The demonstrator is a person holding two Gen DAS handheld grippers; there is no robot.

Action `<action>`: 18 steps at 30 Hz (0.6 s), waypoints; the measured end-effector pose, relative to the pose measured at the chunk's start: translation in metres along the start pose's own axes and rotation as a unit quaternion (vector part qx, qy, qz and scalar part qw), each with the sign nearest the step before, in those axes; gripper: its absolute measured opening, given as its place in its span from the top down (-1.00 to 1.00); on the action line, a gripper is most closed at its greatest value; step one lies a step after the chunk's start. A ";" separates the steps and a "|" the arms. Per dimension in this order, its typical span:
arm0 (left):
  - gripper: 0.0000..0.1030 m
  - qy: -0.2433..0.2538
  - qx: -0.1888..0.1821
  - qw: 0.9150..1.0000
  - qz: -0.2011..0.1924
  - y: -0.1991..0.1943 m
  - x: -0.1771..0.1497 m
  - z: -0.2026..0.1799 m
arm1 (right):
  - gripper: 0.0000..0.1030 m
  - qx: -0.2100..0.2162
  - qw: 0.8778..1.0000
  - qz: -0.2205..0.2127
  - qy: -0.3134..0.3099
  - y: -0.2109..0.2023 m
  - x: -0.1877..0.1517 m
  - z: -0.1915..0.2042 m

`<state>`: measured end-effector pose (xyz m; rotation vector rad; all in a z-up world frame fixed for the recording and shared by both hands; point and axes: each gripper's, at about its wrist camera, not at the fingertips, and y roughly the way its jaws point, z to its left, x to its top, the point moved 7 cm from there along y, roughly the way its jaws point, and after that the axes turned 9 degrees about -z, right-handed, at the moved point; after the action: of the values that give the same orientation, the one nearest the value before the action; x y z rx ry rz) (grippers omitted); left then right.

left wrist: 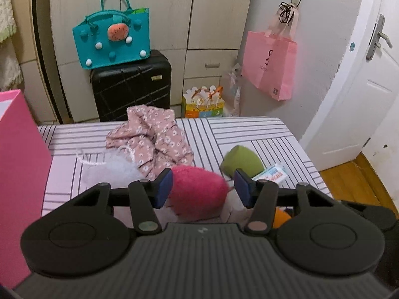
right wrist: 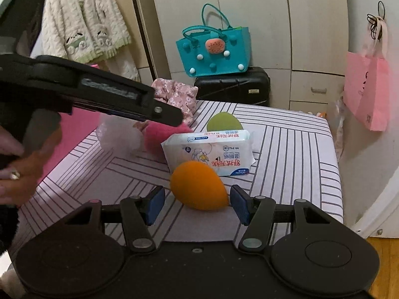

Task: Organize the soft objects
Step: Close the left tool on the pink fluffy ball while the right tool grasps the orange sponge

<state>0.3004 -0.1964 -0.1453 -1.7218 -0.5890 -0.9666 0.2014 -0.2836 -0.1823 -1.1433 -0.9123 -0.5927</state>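
The left wrist camera is sitting just behind its own gripper (left wrist: pixel 203 186), looking forward and slightly down along the fingers over the striped bed (left wrist: pixel 261 134) toward the wardrobe (left wrist: pixel 159 12); the pink egg (left wrist: pixel 197 189) is lying very close to the lens; the right wrist camera is riding behind the right gripper (right wrist: pixel 197 203), facing the same wardrobe wall from farther right and nearer the bed's near edge, with the orange egg (right wrist: pixel 199 185) close in front; both views are sharing the green egg (left wrist: pixel 242 162), the wipes pack (right wrist: pixel 209 150), the teal bag (left wrist: pixel 112 39) and the black suitcase (right wrist: pixel 234 84); the right view is also catching the left gripper from the side.
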 end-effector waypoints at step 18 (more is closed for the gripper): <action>0.09 -0.012 0.023 0.999 0.033 0.022 -0.019 0.002 | 0.01 -0.048 0.998 -0.016 -0.035 0.001 -0.005 0.008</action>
<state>0.3079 -0.2015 -0.1731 -1.7034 -0.5622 -0.8802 0.1971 -0.2760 -0.1863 -1.2439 -0.9726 -0.6298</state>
